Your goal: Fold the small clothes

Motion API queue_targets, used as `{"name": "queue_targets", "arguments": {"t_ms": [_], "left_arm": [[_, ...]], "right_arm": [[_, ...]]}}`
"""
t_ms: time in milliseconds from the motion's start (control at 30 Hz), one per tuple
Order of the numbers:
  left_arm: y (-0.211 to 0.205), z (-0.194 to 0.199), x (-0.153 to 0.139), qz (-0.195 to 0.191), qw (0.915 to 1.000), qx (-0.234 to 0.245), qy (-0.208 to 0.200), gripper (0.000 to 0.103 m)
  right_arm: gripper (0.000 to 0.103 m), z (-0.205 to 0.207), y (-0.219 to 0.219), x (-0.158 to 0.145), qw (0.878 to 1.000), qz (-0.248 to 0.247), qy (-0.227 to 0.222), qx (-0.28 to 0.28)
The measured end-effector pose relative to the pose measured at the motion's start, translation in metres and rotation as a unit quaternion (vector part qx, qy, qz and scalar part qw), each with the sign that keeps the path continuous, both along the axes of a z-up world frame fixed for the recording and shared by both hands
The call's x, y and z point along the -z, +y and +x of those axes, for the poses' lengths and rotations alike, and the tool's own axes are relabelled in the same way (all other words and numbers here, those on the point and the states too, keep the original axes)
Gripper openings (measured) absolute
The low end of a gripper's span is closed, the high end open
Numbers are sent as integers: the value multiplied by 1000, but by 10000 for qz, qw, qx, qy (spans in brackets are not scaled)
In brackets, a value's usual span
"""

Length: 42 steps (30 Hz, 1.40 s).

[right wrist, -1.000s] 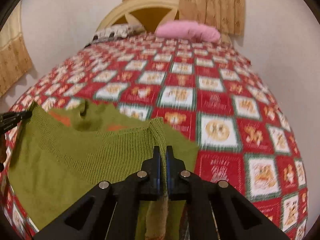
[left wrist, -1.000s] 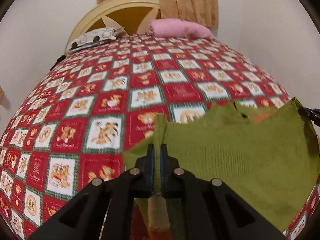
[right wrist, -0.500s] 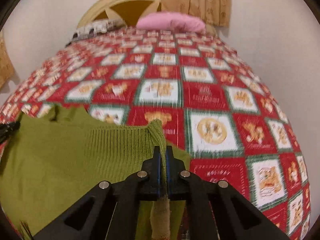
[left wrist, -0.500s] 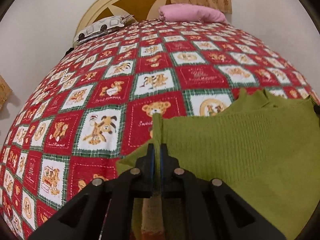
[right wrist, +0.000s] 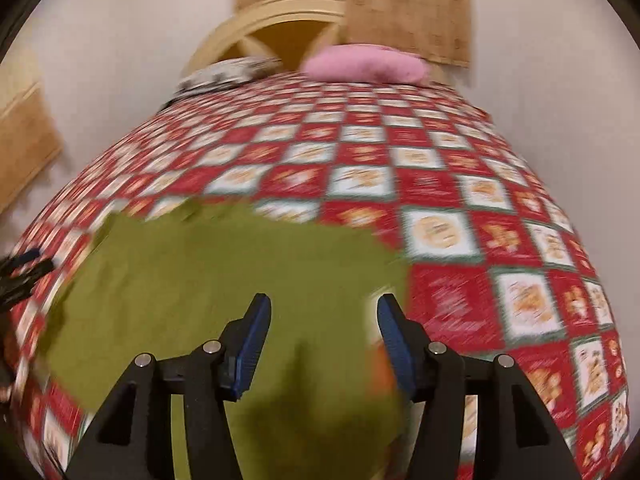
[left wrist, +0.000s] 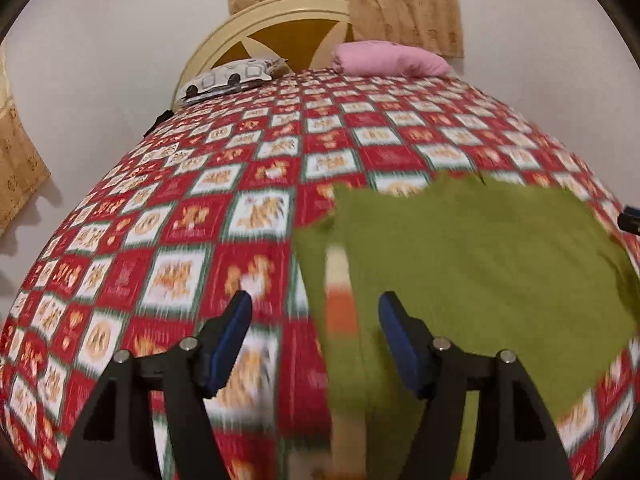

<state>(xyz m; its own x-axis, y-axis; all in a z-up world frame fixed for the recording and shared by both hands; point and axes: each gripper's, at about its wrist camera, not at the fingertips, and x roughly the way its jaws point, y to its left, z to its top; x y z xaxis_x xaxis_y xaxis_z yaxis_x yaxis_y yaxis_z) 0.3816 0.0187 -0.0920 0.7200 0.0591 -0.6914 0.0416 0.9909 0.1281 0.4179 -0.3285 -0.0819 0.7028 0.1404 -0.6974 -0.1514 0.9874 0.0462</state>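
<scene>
A small green knitted garment [left wrist: 472,256] with an orange and cream strip along its left edge lies flat on the red patterned bedspread [left wrist: 180,248]. My left gripper [left wrist: 314,328] hovers over the garment's left edge; its jaws are opening and the blue pads press on nothing. In the right wrist view the same green garment [right wrist: 224,264] lies spread out below my right gripper [right wrist: 324,330]. Its jaws are opening too, with cloth under the gap but not pinched. Both views are motion-blurred.
A pink pillow [left wrist: 390,58] and a patterned white pillow [left wrist: 228,80] lie by the cream headboard [left wrist: 280,20] at the far end. White walls flank the bed, with tan curtains [left wrist: 404,4] behind. The other gripper's tip [right wrist: 20,270] shows at the left edge.
Both grippers were shut on the garment's upper corners, holding a raised fold. Now both have let go and spread apart, and the green garment lies flat on the bedspread.
</scene>
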Motion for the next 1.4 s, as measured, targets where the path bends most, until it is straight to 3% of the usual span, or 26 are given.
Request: {"name": "queue_targets", "arguments": {"t_ms": [100,200,300,433,600,800,1000,1067,1200,1400], "left_arm": [[-7,-11,18,-1,9997,6,243,69],[-7,-14,41,86,9985,-162,515,71],[-1,-22,49,-116,9986,-284,437,76],[5,-25,50,-254,9979,-371,467,80],[6,-30,54,-260,9976,-468,437,87],[19,-27,59,-631,9940,-625,633,96],[16,-30,58,-541,9949,-653,554,97],[15,-31,58,-502,9950,-668,541,98],[16,-36,59,-419,9941,-791,611,103],[17,-42,61,-396,9937,-835,641,103]], "right_arm": [[56,-25,22,19,9995,-79,133,-273],[56,-33,24,45,9989,-140,400,-182],[57,-40,18,65,9985,-108,517,-115],[57,-51,11,52,9993,-56,368,56],[57,-55,-5,66,9981,179,542,213],[57,-60,5,69,9977,-253,608,131],[57,-71,-1,48,9991,210,263,264],[57,-70,5,45,9994,133,198,260],[58,-51,1,64,9976,78,546,411],[58,-49,6,55,9980,29,392,487]]}}
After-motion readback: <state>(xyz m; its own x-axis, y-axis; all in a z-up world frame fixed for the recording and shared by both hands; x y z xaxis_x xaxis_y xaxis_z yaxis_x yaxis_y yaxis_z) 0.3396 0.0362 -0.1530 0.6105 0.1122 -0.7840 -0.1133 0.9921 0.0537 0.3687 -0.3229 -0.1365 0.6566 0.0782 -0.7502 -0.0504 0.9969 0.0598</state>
